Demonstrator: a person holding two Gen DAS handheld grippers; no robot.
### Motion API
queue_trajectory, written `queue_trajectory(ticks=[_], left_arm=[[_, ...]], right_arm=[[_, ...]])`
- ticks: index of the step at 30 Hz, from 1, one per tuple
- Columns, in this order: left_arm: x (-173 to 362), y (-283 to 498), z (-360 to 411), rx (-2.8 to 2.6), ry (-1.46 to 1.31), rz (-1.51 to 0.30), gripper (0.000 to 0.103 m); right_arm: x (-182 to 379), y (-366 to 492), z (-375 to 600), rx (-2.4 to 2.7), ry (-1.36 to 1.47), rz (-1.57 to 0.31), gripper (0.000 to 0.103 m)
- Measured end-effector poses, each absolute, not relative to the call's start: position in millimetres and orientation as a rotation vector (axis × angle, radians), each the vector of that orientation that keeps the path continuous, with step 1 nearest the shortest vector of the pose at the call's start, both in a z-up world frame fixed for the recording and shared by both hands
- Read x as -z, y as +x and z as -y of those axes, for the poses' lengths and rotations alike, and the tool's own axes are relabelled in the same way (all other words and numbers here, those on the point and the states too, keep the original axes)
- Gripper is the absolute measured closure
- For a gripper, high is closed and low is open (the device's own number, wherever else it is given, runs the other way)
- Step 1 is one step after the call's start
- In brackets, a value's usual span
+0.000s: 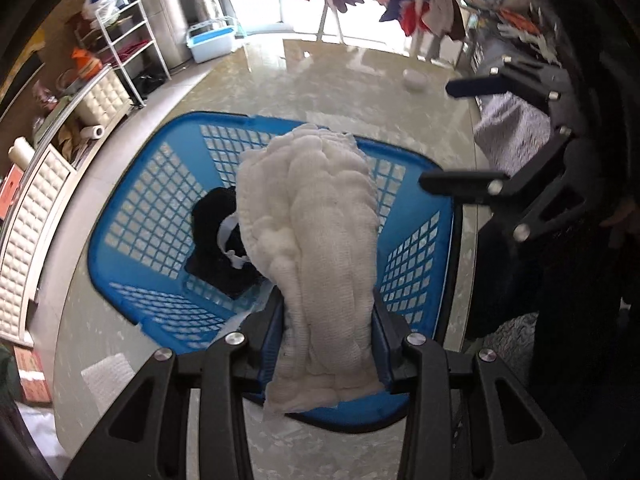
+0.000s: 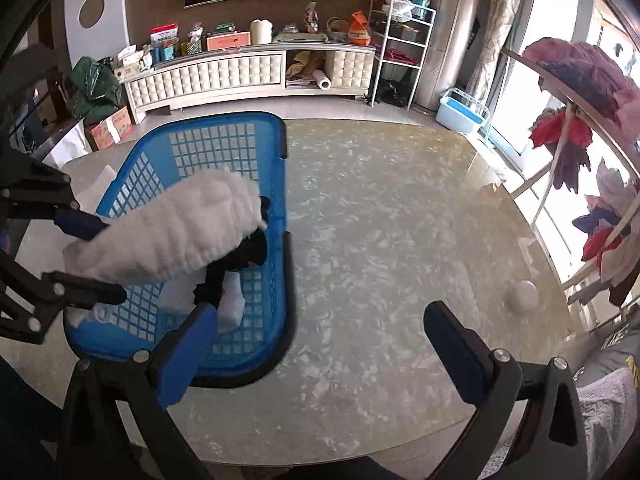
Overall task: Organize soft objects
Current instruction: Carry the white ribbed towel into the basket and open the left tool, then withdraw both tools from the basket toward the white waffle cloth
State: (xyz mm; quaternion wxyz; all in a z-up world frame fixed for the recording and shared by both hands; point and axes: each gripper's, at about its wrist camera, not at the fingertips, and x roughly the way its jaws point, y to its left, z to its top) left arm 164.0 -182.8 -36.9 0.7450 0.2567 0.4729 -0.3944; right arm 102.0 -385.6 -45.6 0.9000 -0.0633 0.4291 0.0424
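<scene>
White cloth [image 2: 168, 232] hangs over the blue basket [image 2: 276, 208] at the table's [image 2: 400, 240] left edge, pinched by the left gripper [image 1: 330, 320]; black garment [image 1: 224, 248] lies inside. Right gripper [image 2: 320, 352] fingers spread, empty.

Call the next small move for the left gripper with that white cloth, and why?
Probably lower it slightly and open. The left gripper is shut on the white cloth, which already hangs over the blue basket, where a black garment lies. The right gripper is open, empty, over the bare table, so it isn't needed.
</scene>
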Motion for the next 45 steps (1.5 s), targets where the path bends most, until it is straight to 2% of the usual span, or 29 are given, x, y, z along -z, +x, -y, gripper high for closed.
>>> queue_trajectory(ticks=[22, 28, 31, 33, 34, 38, 43, 45], left_arm=[[80.7, 177.3, 210.1, 0.967, 0.746, -1.149, 0.065], [86.4, 187.6, 213.2, 0.954, 0.767, -1.187, 0.061], [86.4, 190.5, 213.3, 0.945, 0.763, -1.19, 0.051], [85.9, 192.2, 213.0, 0.94, 0.749, -1.195, 0.038], [86.0, 193.5, 212.4, 0.94, 0.74, -1.199, 0.027], [80.9, 194.6, 211.4, 0.911, 0.745, -1.163, 0.019], [72.3, 197.7, 205.7, 0.852, 0.736, -1.127, 0.017], [67.6, 197.5, 202.6, 0.835, 0.725, -1.11, 0.007]], right_arm=[[54.8, 104.5, 404.8, -0.137, 0.007, -0.907, 0.0], [55.8, 105.3, 402.6, -0.166, 0.004, -0.916, 0.0], [56.4, 105.9, 404.9, -0.172, 0.012, -0.917, 0.0], [56.3, 106.0, 406.7, -0.172, 0.018, -0.917, 0.0], [56.5, 105.8, 407.4, -0.174, 0.022, -0.917, 0.0], [57.7, 106.6, 409.1, -0.177, 0.03, -0.915, 0.0], [56.8, 106.9, 407.3, -0.177, 0.017, -0.909, 0.0], [56.8, 106.4, 406.1, -0.178, 0.011, -0.905, 0.0]])
